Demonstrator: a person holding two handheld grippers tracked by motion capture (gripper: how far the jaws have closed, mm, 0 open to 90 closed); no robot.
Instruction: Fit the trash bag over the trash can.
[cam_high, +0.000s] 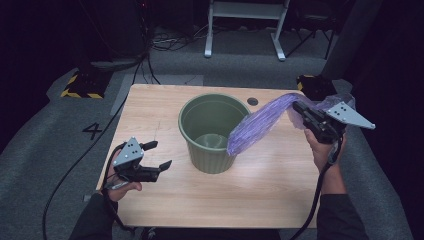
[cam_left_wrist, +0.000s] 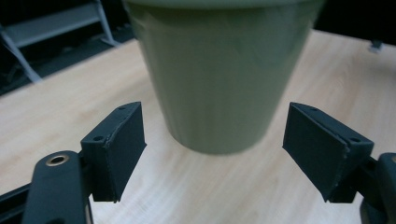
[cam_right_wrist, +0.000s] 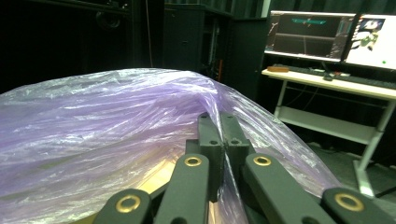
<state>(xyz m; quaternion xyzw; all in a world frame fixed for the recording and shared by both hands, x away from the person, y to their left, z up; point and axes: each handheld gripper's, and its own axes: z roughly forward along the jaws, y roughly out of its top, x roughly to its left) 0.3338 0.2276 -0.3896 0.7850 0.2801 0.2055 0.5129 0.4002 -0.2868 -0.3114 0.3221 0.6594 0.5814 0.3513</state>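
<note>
On the table (cam_high: 150, 105) the green bin (cam_high: 212, 132) gapes; right gripper (cam_high: 306, 114) clamps the purple bag (cam_high: 260, 122); left gripper (cam_high: 155, 155) apart.

Dim room, light falling mostly on the wooden table (cam_high: 165, 200) at frame centre. Grey carpet floor (cam_high: 40, 165) is carrying a "4" marking (cam_high: 92, 131) at left and a yellow-black striped base (cam_high: 82, 85) at upper left. Black cables (cam_high: 165, 42) are trailing near the white desk frame (cam_high: 245, 25) at top. Lit monitors (cam_right_wrist: 327, 35) are glowing at upper right on a white desk (cam_right_wrist: 336, 84).
</note>
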